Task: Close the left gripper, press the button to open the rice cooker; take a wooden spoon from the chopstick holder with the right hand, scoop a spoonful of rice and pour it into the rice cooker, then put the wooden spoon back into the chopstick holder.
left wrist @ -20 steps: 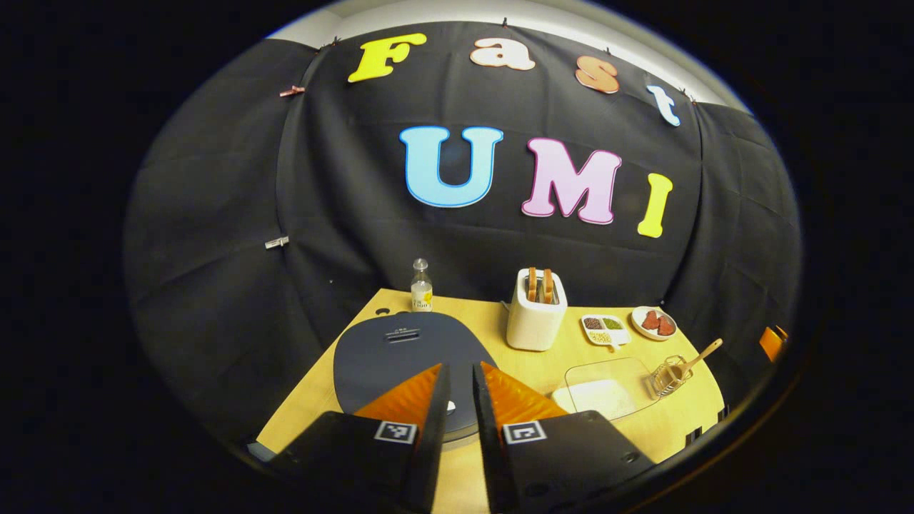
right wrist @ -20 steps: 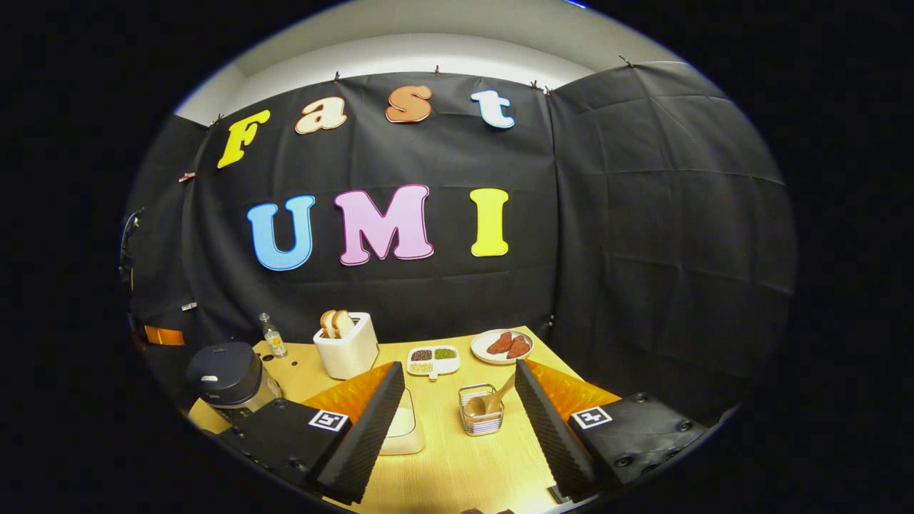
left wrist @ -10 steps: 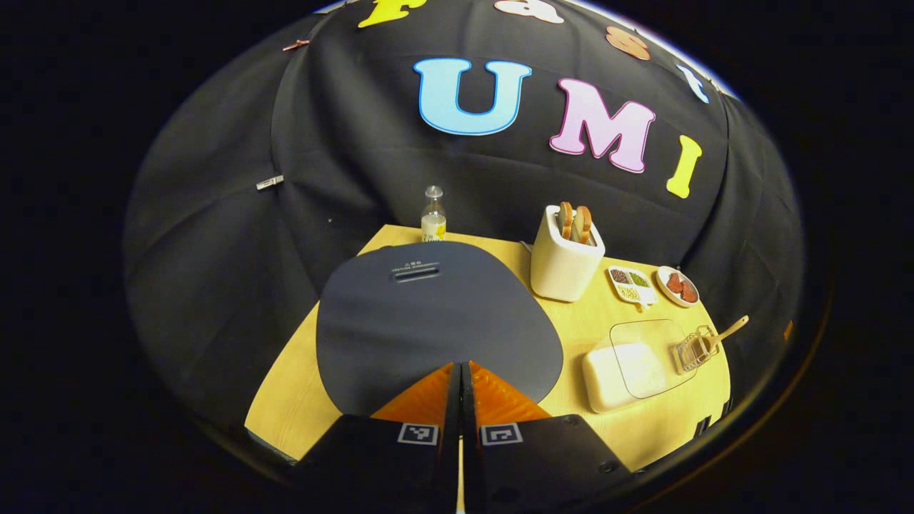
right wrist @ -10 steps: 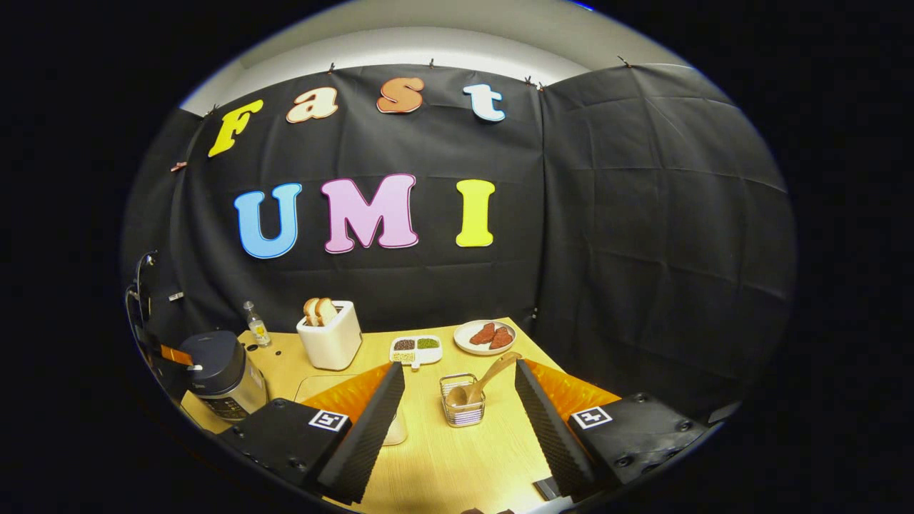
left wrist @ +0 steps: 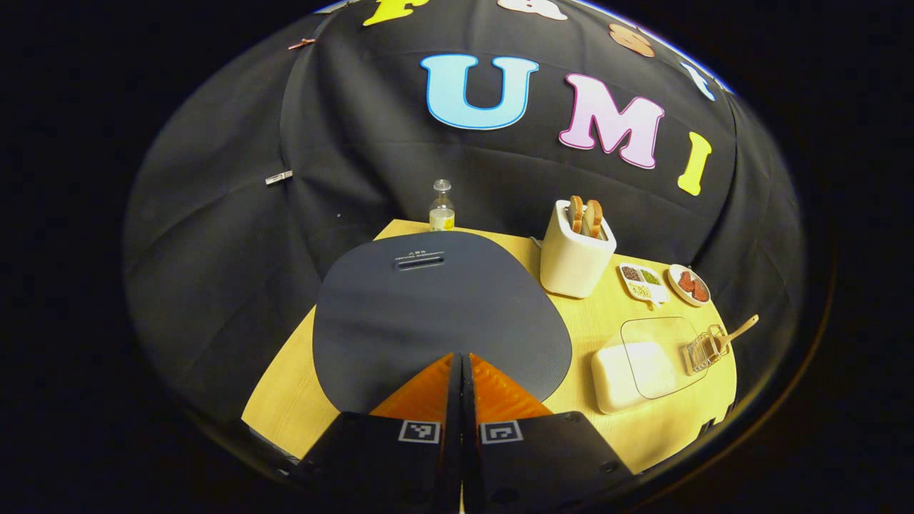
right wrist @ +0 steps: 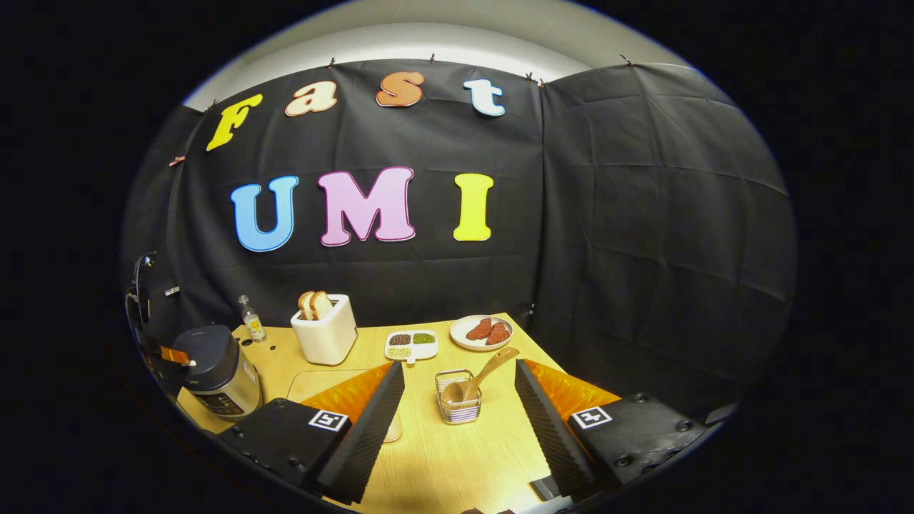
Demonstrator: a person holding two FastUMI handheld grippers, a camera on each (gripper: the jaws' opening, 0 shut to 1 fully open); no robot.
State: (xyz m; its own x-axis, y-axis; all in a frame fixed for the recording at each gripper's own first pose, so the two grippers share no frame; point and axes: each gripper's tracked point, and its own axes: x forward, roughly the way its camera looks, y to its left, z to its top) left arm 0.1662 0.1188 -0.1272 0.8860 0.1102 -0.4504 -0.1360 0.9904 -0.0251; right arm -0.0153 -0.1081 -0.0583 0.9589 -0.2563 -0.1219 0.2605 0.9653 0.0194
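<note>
Just ahead of the left claw (left wrist: 460, 357), whose fingers are pressed together on nothing, sits the rice cooker (left wrist: 435, 314) with its dark lid down; the button is hidden under the fingertips, so contact is likely but unsure. Between the spread fingers of the right claw (right wrist: 457, 382), a little beyond them, the wooden spoon (right wrist: 477, 377) rests untouched in the wire chopstick holder (right wrist: 457, 407). Opening, scooping, pouring and returning all remain.

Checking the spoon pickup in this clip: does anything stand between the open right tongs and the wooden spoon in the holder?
Nothing visible does. The right tongs stand open, with bare table leading to the chopstick holder, where the wooden spoon leans up and to the right.
</note>
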